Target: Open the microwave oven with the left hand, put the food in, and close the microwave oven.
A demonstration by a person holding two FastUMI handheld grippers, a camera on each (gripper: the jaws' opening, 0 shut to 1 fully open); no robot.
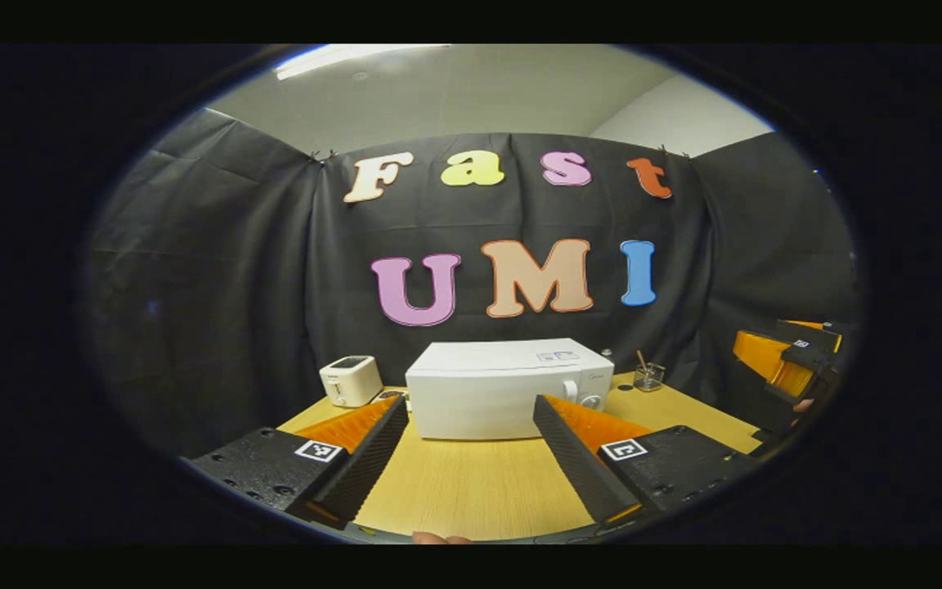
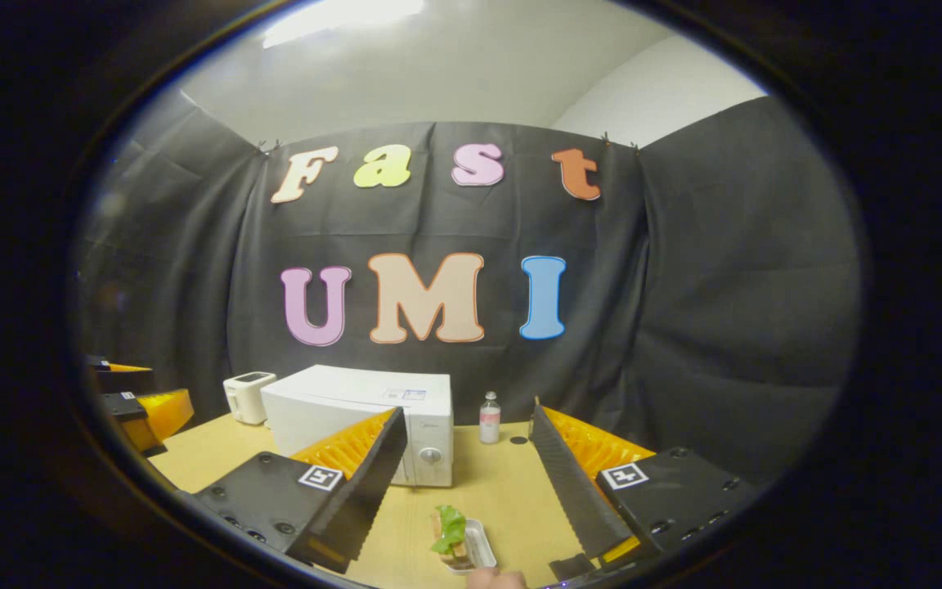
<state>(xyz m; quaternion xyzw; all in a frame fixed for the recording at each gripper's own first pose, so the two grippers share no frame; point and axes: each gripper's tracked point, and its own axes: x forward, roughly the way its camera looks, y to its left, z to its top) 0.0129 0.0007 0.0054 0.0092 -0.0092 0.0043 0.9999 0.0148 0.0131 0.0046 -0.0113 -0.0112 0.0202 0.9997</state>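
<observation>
Left gripper [image 1: 471, 425] agape, level before closed microwave [image 1: 509, 388]

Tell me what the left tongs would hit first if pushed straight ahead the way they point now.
Probably the microwave oven: its closed white front sits dead ahead between the open left tongs, with bare table in between. Depth is hard to judge through the fisheye.
</observation>
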